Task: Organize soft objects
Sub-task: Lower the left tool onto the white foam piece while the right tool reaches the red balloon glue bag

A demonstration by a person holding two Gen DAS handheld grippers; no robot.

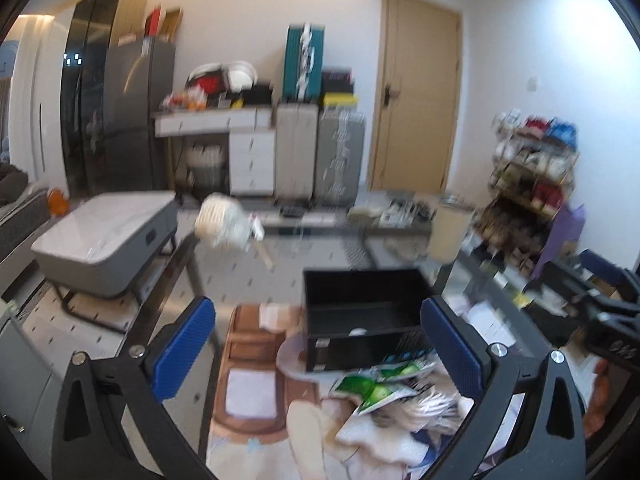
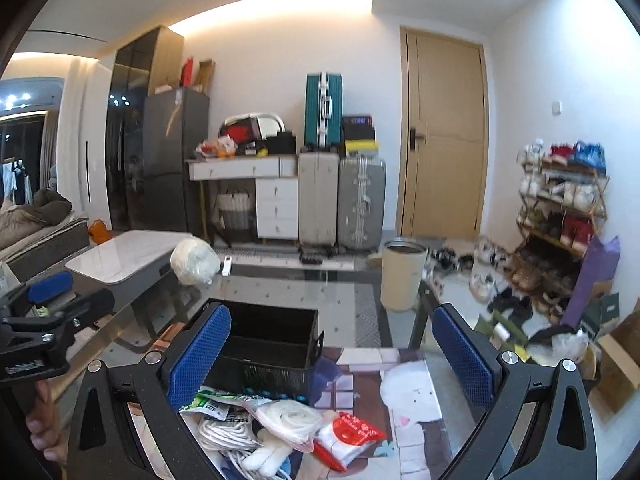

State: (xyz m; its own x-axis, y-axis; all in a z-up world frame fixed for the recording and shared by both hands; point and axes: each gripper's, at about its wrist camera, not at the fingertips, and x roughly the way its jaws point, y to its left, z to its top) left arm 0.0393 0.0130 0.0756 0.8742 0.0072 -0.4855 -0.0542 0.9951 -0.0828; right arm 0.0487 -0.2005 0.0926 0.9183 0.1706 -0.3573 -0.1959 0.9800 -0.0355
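A black open-topped box [image 1: 360, 320] stands on the patterned mat, empty as far as I can see. My left gripper [image 1: 317, 310] hovers open just in front of it with nothing between the blue pads. Below lie a green packet [image 1: 376, 390] and pale cloth [image 1: 384, 428]. My right gripper [image 2: 332, 316] is also open and empty, right of the box [image 2: 268, 344]. Under it sits a pile: a bag of white rope [image 2: 292, 420], a red-and-white packet [image 2: 352, 436], white cord [image 2: 224, 432] and a green packet [image 2: 208, 400]. A white bagged bundle [image 2: 196, 260] rests at the table's far left.
The glass table [image 2: 320, 296] carries a cartoon mat [image 2: 412, 400]. A grey-white side table [image 2: 128, 256] stands left, a beige bin [image 2: 402, 276] and a shoe rack [image 2: 560, 216] right, suitcases [image 2: 340, 204] behind. A hand [image 2: 40, 424] holds the left gripper's handle.
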